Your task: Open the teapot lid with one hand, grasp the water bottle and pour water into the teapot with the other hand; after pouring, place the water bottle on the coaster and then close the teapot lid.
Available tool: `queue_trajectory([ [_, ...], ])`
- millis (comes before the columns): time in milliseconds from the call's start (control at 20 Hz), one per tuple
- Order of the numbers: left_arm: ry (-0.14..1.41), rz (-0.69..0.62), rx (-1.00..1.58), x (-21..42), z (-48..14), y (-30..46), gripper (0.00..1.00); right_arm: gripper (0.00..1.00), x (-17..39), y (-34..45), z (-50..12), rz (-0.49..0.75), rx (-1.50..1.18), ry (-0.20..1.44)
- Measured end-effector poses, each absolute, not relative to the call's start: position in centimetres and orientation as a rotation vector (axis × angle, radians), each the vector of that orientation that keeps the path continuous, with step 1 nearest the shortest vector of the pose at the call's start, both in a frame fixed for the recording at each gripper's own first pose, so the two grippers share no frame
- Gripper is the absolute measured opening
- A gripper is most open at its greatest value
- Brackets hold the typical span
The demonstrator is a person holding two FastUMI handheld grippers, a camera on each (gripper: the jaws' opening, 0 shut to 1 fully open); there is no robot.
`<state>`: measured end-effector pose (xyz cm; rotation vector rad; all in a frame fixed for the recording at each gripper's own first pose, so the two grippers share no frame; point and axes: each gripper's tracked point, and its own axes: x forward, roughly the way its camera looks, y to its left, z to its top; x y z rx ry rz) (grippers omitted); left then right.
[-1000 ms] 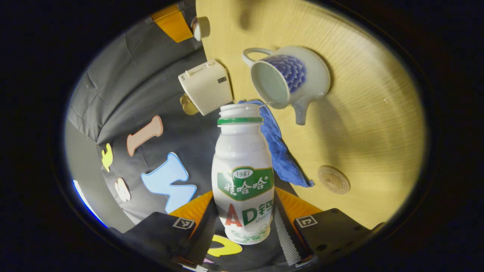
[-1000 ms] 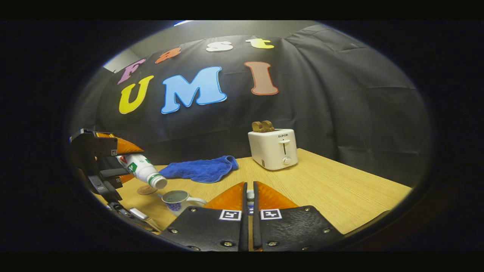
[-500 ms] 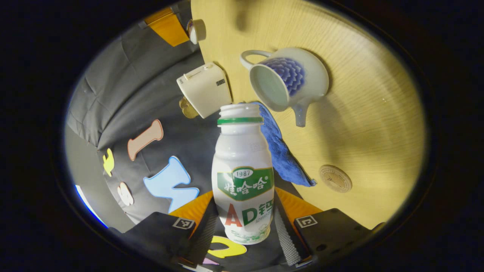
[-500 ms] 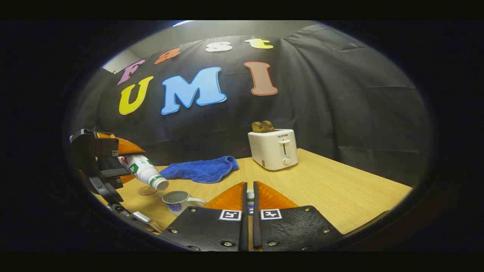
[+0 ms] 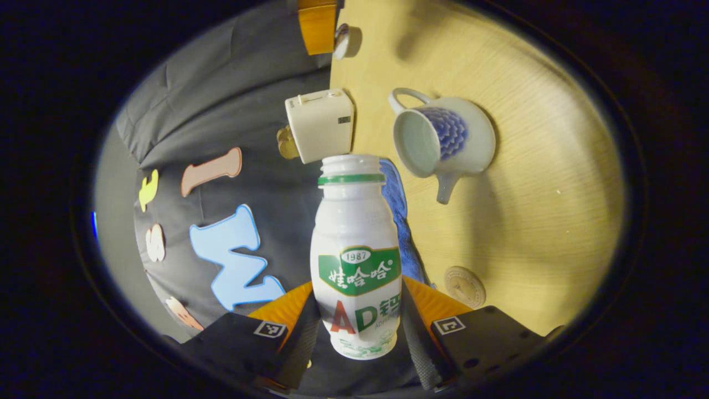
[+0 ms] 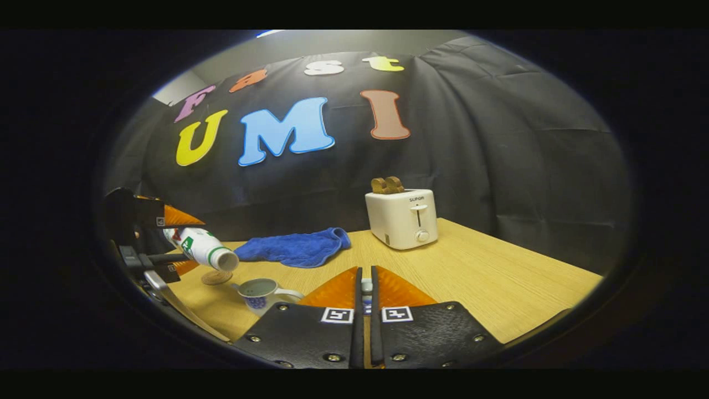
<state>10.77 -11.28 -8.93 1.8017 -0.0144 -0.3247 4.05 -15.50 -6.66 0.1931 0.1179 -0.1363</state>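
White plastic water bottle with green neck ring and green label (image 5: 355,260), uncapped, clamped at the lower body between both fingers of the left claw (image 5: 357,338) and tipped near level, mouth forward, judging from the right gripper view where it hangs beside the open pot (image 6: 202,250). Held so for pouring, though mouth now sits short of and to one side of the white ceramic teapot with blue scale pattern (image 5: 443,138); no stream visible, so pouring judged done or paused. Teapot standing on the pale wooden table (image 5: 532,210), well ahead of the left claw, mouth uncovered. Small white teapot lid (image 6: 366,286) pinched between the closed fingers of the right claw (image 6: 365,288), kept raised and aside, likely to leave the pot mouth free. Round cork-coloured coaster (image 5: 464,286) lying on the table just beside the left claw, nearer than the teapot, bare and ready for the bottle.
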Motion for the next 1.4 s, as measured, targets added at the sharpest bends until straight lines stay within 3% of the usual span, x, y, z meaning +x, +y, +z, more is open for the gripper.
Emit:
queue_trajectory([
  [100,-0.025,-0.305,1.706,11.4,-8.4,-10.9,0.87,0.05,4.2,-15.1,-6.8,-0.122,0.196,0.120],
  [450,0.036,-0.273,1.248,10.4,-9.0,-8.5,0.88,0.05,4.6,-12.5,-6.6,-0.043,0.182,0.116],
  [500,0.051,-0.272,1.189,10.4,-9.2,-8.3,0.81,0.05,4.6,-11.9,-6.6,-0.028,0.178,0.118],
  [600,0.070,-0.251,1.088,10.7,-9.5,-7.7,0.87,0.05,4.8,-10.8,-6.6,0.001,0.186,0.123],
  [900,0.115,-0.156,0.707,12.2,-9.9,-6.6,0.88,0.05,5.7,-8.2,-5.4,0.044,0.133,0.115],
  [1150,0.141,-0.114,0.487,12.7,-11.1,-6.7,0.87,0.05,6.8,-4.8,-4.2,0.100,0.101,0.107],
  [1200,0.148,-0.116,0.440,12.6,-11.5,-6.6,0.88,0.00,7.0,-4.1,-4.2,0.111,0.099,0.108],
  [1250,0.154,-0.113,0.403,12.5,-11.9,-6.6,0.88,0.05,7.3,-3.5,-4.2,0.122,0.096,0.111],
  [1400,0.156,-0.075,0.348,12.8,-12.0,-5.9,0.87,0.05,8.1,-2.0,-4.7,0.144,0.086,0.126],
])
